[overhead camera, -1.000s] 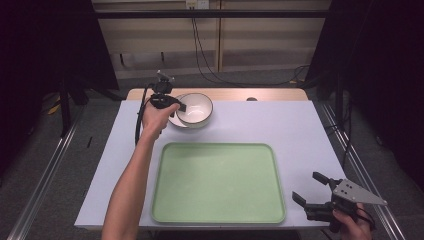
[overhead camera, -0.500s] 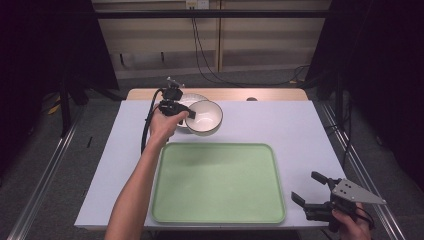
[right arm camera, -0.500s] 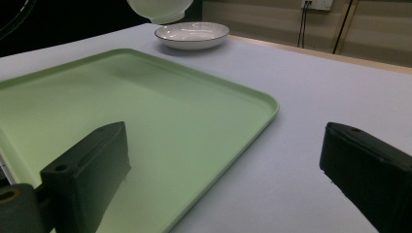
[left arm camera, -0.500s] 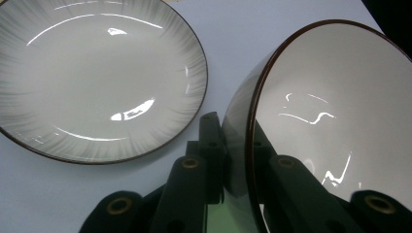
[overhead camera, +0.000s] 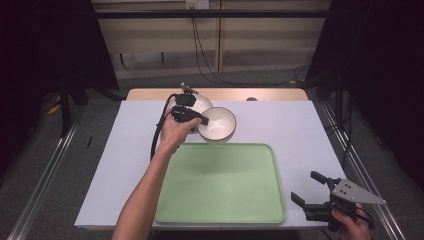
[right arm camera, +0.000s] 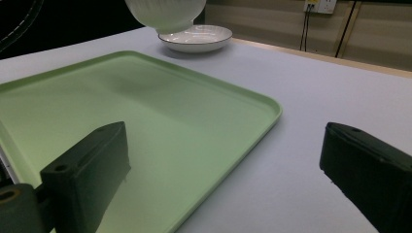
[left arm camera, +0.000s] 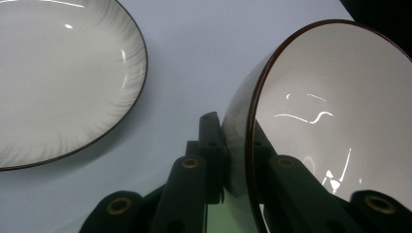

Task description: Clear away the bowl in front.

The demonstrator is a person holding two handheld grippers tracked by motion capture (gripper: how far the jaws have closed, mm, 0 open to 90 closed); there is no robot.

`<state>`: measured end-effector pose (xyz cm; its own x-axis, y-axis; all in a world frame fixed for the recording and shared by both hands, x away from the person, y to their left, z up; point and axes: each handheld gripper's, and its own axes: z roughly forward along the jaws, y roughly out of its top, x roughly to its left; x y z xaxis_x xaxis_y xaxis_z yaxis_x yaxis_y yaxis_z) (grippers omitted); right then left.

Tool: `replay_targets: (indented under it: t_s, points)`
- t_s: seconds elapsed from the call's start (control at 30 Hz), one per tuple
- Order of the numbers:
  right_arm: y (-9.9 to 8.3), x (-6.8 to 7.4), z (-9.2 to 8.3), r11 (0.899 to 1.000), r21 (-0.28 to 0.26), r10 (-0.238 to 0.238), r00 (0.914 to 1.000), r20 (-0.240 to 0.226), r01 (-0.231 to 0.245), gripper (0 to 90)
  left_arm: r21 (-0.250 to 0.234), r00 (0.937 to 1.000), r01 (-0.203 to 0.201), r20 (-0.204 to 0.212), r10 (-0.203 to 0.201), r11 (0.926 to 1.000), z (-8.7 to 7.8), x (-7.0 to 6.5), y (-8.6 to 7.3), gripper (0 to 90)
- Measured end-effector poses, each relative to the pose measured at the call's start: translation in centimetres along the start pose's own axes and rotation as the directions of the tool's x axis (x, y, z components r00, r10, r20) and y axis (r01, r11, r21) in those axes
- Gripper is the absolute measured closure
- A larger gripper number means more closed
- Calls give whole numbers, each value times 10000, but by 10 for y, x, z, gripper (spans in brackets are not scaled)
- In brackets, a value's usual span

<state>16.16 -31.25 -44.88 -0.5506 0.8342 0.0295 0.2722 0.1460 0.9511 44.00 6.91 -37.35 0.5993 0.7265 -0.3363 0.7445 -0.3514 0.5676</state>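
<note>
- Left gripper view: bowl (left arm camera: 335,121) rim pinched between jaws of left gripper (left arm camera: 240,160), lifted clear of plate (left arm camera: 58,73).
- Right gripper (overhead camera: 314,192) spread wide, beside tray (overhead camera: 220,210).

White bowl (overhead camera: 217,124) with a dark rim; white ribbed plate (left arm camera: 58,77), dark-rimmed; pale green tray (overhead camera: 220,185); light grey table (overhead camera: 300,125); black tongs (overhead camera: 314,196).
</note>
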Motion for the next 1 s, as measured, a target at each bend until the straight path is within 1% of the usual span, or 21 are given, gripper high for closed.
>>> replay_targets:
  t_s: [0.03, 0.1, 0.2, 0.33, 0.37, 0.43, 0.5, 0.53, 0.57, 0.63, 0.67, 0.7, 0.73, 0.77, 0.8, 0.83, 0.87, 0.9, 0.93, 0.97, 1.0]
  points:
    - [0, 0, 0, 10000, -10, 6, 10000, -6, -6, 34, 0, 10000, 0, 0, 0, 10000, 0, 0, 0, 828]
    - [0, -1, 0, 10000, -4, 10, 10000, 8, -10, 34, 33, 9997, -45, 248, 44, 10000, 5, -5, 0, 828]
    - [0, 0, -1, 10000, -1, 36, 10000, -6, -36, 34, 127, 9995, -196, 252, 192, 9997, 10, -12, 0, 828]
    - [0, -1, -1, 10000, -38, 50, 10000, -17, -50, 34, 334, 9982, -390, 472, 374, 9987, 19, -19, -1, 828]
    - [0, -1, -1, 10000, -22, -12, 10000, -6, 12, 34, 292, 9983, -360, 478, 346, 9989, 21, -21, -2, 828]
    - [0, -1, -1, 10000, -40, 42, 10000, 8, -42, 34, 339, 9978, -310, 603, 289, 9989, 26, -22, -2, 828]
    - [0, 0, -1, 10000, -53, -5, 10000, 31, 5, 34, 315, 9980, -268, 587, 249, 9991, 29, -23, -2, 828]
    - [0, 0, -2, 10000, -74, -33, 10000, 48, 33, 34, 460, 9979, -348, 554, 323, 9983, 34, -26, -2, 828]
    - [0, 0, -2, 10000, -82, 20, 10000, 51, -20, 34, 417, 9984, -178, 540, 156, 9990, 37, -28, -2, 828]
    - [0, 0, -2, 10000, -70, 48, 10000, 85, -48, 34, 469, 9981, -179, 604, 151, 9987, 39, -30, -2, 828]
    - [0, 0, -3, 10000, -62, 36, 10000, 65, -35, 34, 507, 9976, -196, 677, 161, 9985, 44, -34, -2, 828]
    - [0, 0, -4, 10000, -84, 37, 9999, 103, -36, 34, 699, 9964, -473, 728, 422, 9964, 46, -35, -1, 828]
    - [0, 0, -4, 10000, -60, 45, 10000, 77, -45, 34, 699, 9964, -473, 728, 422, 9964, 46, -35, -1, 828]
    - [-1, 1, -4, 9999, -65, 87, 9999, 82, -86, 34, 770, 9956, -567, 789, 506, 9954, 51, -41, 0, 828]
    - [-1, 1, -4, 9999, -65, 87, 9999, 82, -86, 34, 770, 9956, -567, 789, 506, 9954, 51, -41, 0, 828]
    - [-1, 1, -5, 9999, -59, 106, 9999, 105, -106, 34, 713, 9953, -545, 845, 484, 9960, 53, -44, 1, 828]
    - [-1, 0, -5, 9999, -66, 117, 9998, 135, -116, 34, 870, 9932, -761, 945, 678, 9933, 58, -49, 3, 828]
    - [-1, 0, -5, 9999, -77, 108, 9998, 144, -107, 34, 825, 9937, -693, 940, 615, 9942, 61, -53, 4, 828]
    - [-1, 0, -5, 9999, -90, 100, 9998, 153, -98, 34, 936, 9926, -844, 949, 755, 9920, 63, -55, 5, 828]
    - [-1, 0, -6, 9999, -96, 83, 9999, 147, -81, 34, 874, 9932, -779, 930, 697, 9931, 67, -58, 5, 828]
    - [-1, 0, -6, 9999, -96, 83, 9999, 147, -81, 34, 874, 9932, -779, 930, 697, 9931, 67, -58, 5, 828]
